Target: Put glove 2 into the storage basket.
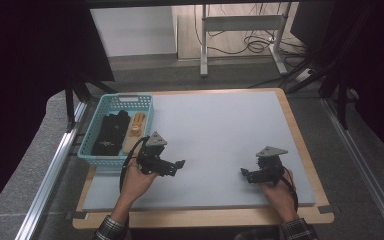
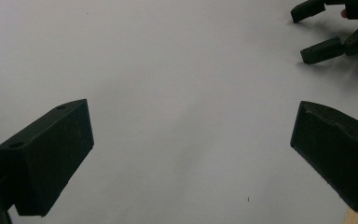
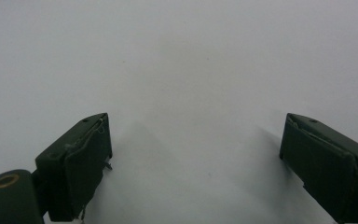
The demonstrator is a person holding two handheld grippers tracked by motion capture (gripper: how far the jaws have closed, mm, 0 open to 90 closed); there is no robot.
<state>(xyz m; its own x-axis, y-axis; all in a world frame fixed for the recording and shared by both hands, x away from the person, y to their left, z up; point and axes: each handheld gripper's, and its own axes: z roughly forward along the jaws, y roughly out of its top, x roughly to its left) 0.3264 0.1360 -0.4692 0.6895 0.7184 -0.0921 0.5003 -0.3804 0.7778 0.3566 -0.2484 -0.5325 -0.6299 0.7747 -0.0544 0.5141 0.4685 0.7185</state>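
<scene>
Grey desk (image 1: 220, 130) matting is lying bare under both spread hand-held grippers, left (image 1: 179, 165) and right (image 1: 243, 173); the teal basket (image 1: 93, 152) is holding dark, indistinct items.

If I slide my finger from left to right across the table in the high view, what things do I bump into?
Blue basket → black item in it → tan item in it → left gripper → right gripper
</scene>
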